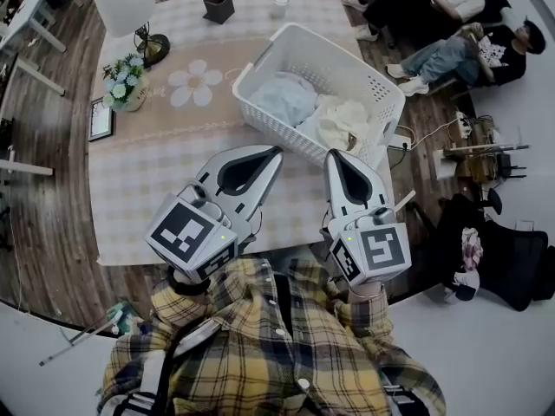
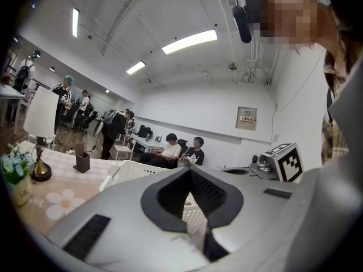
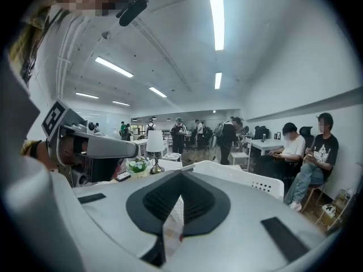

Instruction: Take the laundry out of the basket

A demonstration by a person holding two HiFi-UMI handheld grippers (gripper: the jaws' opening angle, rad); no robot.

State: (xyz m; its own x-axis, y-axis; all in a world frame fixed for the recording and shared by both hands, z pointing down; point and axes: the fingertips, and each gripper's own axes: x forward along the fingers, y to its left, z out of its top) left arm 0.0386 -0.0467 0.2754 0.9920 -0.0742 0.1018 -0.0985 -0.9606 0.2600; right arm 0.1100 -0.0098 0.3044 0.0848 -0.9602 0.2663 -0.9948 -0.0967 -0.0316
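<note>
A white laundry basket stands on the table's right half, tilted on the checked cloth. Inside lie a light blue garment and a cream garment. My left gripper is held just short of the basket's near wall, shut and empty. To its right my right gripper is also shut with nothing in it, its tip near the basket's near rim. The basket shows beyond the closed jaws in the left gripper view, and the basket also appears in the right gripper view.
On the table's far left stand a white lamp, a flower pot and a picture frame. A dark holder and a cup sit at the far edge. People sit on chairs to the right.
</note>
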